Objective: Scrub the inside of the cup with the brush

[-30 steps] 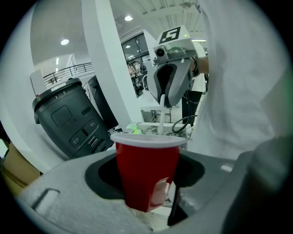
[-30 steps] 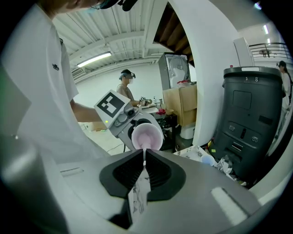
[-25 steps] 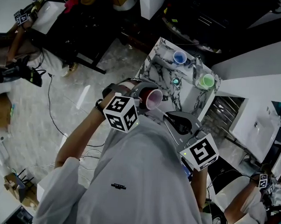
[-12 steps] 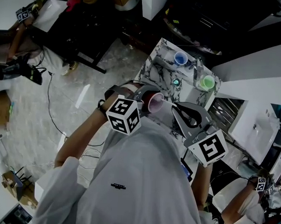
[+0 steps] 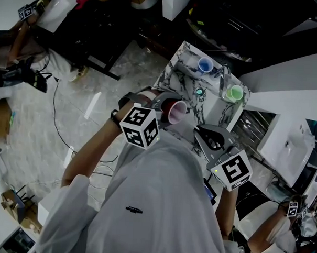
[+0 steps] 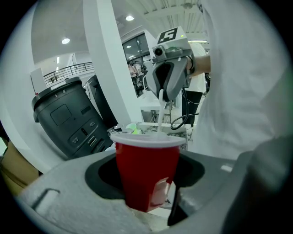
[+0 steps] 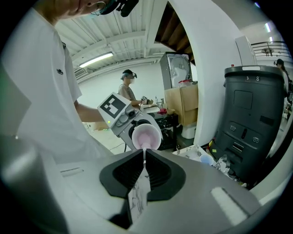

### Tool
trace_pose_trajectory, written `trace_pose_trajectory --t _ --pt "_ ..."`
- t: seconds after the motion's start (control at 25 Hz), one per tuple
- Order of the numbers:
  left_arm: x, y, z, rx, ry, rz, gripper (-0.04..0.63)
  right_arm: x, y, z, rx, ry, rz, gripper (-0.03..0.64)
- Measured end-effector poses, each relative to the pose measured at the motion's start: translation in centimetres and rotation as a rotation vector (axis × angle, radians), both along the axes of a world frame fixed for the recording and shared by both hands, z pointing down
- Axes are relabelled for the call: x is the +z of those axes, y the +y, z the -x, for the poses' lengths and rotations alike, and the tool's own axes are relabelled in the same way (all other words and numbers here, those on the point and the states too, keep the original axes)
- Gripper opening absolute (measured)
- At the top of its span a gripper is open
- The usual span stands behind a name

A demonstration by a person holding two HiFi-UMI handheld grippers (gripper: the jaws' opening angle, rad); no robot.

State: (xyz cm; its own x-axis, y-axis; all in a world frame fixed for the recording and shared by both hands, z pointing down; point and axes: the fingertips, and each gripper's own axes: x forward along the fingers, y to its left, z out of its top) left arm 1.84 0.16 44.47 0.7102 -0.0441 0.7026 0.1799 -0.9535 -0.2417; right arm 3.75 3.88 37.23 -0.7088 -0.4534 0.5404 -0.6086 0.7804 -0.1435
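Left gripper observed closed on a red cup: the jaws are pressed against the cup's lower wall on both sides, and the white rim is seen above them. In the left gripper view the cup is held upright relative to the jaws. In the head view it is carried in front of the person's chest, tipped so that its pale pink inside is turned toward the right gripper, above the near edge of a marble-patterned table. In the right gripper view the right jaws are seen drawn to a narrow gap and pinched on the thin white handle of the brush. The handle is aimed straight at the cup's mouth, and its far end is seen overlapping the opening. In the left gripper view the same handle is seen running down from the right gripper to the rim at the back of the cup. The bristles cannot be made out, so how deep the brush sits in the cup cannot be told. On the table, well apart from the held cup, a blue cup and a green cup are noted, both standing upright.
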Motion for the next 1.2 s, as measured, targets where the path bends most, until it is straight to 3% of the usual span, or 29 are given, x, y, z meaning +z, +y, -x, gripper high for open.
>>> trace_pose_trajectory --t 0.36,0.72,0.96,1.2 --pt "0.2 0.3 -0.4 0.01 -0.007 0.0 0.272 -1.4 0.0 2.9 -0.075 -0.046 -0.037 0.025" --pt "0.4 1.2 -0.8 0.038 -0.013 -0.007 0.272 -1.7 -2.8 2.7 0.001 -0.006 -0.092 0.023" --pt "-0.2 0.7 -0.7 0.023 -0.001 -0.012 0.272 0.4 -2.5 0.9 0.081 0.039 -0.039 0.023" --pt "-0.3 0.3 -0.6 0.021 0.005 -0.017 0.272 0.5 -0.5 2.1 0.018 0.017 0.019 0.023"
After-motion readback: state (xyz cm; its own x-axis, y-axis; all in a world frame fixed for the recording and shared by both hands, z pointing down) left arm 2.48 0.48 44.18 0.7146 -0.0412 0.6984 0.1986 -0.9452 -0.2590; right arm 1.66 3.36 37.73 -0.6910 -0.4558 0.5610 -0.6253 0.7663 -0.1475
